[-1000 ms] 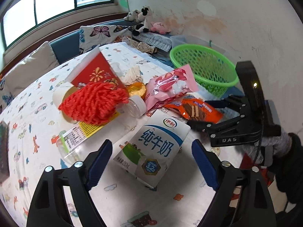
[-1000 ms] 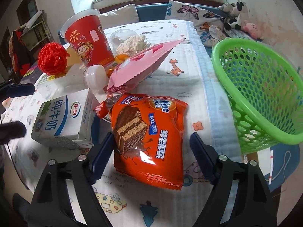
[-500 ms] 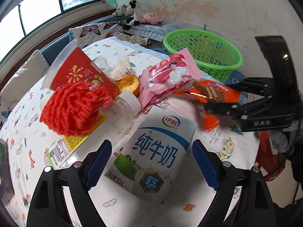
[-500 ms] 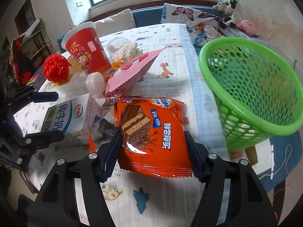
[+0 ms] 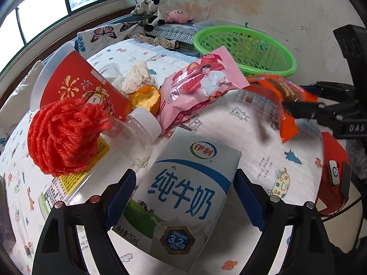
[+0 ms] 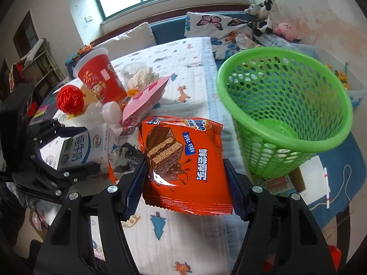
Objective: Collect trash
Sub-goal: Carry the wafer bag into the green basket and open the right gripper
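A: Starting at the left, what sits on the tabletop (image 5: 257,123) under its white cartoon-print cloth?

B: A bunched red mesh net (image 5: 62,137) rests on a clear plastic bottle with a white cap (image 5: 128,135). Behind them leans a red paper cup with a white rim (image 5: 78,87), with a piece of orange peel (image 5: 145,97) and a crumpled white tissue (image 5: 137,76) just beside it.

A: And the left gripper (image 5: 183,201)?

B: Its blue-padded fingers (image 5: 119,199) stand apart on either side of the white and blue milk carton (image 5: 183,194), which lies flat. The pads sit just beside the carton's edges; I see no squeeze on it.

A: Next over?

B: A pink snack bag (image 5: 197,89) lies tilted against the heap.

A: And the right gripper (image 6: 187,189)?

B: Its jaws have just been closing, and its fingers (image 6: 236,194) now pinch the orange chocolate-cake wrapper (image 6: 183,160) by both side edges. The wrapper is off the cloth, near the tabletop's edge.

A: Farthest right?

B: A green plastic mesh basket (image 6: 284,114) stands beside the tabletop, apart from the wrapper.
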The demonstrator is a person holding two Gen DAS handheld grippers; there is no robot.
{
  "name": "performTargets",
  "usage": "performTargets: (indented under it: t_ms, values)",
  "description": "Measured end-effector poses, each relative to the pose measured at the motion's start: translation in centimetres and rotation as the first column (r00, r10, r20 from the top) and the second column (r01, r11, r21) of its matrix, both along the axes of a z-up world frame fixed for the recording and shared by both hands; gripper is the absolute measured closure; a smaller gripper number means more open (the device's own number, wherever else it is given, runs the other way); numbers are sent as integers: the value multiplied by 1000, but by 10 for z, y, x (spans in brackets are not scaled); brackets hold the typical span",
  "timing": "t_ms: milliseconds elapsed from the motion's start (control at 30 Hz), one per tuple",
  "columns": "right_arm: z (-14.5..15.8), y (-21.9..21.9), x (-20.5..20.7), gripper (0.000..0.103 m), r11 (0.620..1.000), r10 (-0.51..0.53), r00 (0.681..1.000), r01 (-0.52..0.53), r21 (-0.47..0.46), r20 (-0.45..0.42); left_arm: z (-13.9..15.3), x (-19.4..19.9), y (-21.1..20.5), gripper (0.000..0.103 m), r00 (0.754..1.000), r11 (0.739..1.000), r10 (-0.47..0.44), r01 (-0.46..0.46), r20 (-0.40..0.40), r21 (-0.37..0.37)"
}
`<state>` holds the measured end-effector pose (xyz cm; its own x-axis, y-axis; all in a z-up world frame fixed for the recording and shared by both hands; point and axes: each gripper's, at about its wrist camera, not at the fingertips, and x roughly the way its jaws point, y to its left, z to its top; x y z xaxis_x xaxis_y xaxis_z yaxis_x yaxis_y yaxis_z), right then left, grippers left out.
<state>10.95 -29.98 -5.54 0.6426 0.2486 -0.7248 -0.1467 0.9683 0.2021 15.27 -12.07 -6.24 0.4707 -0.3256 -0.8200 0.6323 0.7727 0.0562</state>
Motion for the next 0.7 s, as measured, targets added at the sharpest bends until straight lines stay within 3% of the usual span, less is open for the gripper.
performTargets:
  t_ms: [267,700]
  values:
    - [12,-16,-4,38,999,-36,999,35,15,27,5,-9,0,28,999,1000,20,-20,31,-4]
    - [29,-60,2,38,991,-137,988,137,10,64,45,-26,2,34,999,994,16,-11,44,-113]
